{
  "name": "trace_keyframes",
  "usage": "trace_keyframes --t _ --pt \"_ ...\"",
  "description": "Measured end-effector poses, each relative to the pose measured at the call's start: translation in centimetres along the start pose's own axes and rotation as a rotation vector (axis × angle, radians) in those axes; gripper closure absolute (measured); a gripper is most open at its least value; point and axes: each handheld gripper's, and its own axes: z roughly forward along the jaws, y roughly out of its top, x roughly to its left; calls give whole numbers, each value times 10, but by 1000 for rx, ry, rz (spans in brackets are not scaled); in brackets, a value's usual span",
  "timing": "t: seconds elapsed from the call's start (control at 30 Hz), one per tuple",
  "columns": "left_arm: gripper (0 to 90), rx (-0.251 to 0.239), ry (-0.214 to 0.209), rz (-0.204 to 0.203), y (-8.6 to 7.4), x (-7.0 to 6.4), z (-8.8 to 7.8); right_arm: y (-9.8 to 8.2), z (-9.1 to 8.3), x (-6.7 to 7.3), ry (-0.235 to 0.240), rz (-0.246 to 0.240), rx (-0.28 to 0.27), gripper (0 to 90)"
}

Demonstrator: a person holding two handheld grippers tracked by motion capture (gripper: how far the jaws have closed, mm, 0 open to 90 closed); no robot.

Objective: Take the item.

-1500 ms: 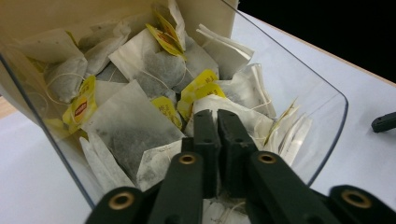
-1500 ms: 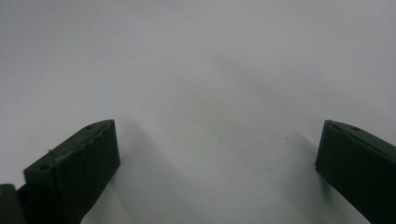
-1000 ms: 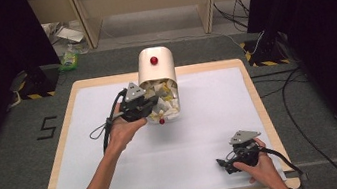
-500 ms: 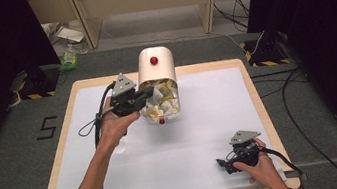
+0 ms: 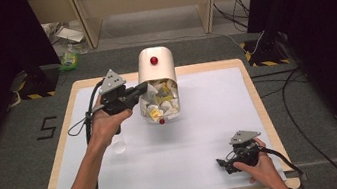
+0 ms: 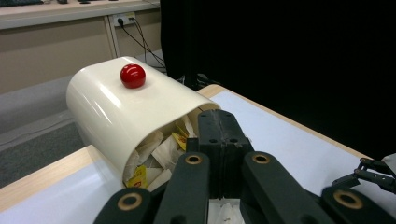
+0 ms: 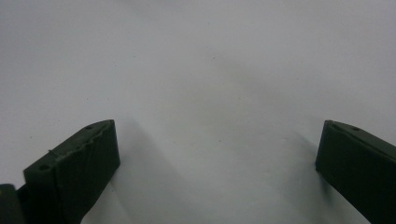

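A cream box point(image 5: 154, 66) with a rounded roll-top lid and a red knob point(image 5: 154, 60) lies at the far middle of the table. Its open front is packed with white and yellow sachets point(image 5: 160, 101), and a second red knob point(image 5: 161, 121) sits at the lower front edge. My left gripper point(image 5: 142, 91) hovers at the left edge of that opening with its jaws pressed together. In the left gripper view the shut gripper point(image 6: 219, 119) points at the sachets point(image 6: 159, 149) under the lid point(image 6: 116, 102). My right gripper point(image 5: 225, 163) rests near the front right of the table, open point(image 7: 219, 154) over bare white surface.
The white mat point(image 5: 210, 118) covers a wooden table point(image 5: 250, 77). A small clear object point(image 5: 118, 145) lies on the mat near my left forearm. Cables trail from both grippers. Floor clutter and cables lie beyond the far edge. The right gripper point(image 6: 371, 172) shows in the left gripper view.
My left hand has risen and drawn back to the left from the box's opening, jaws still shut. The right hand has stayed put.
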Motion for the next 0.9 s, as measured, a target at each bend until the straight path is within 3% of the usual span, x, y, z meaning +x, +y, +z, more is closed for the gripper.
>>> trace_keyframes --t 0.47,0.9 --pt "894 -29 38 -3 0 18 -41 0 0 0 0 -1 0 1" --pt "894 -25 100 -61 -30 45 -69 0 0 0 -1 -2 -2 1"
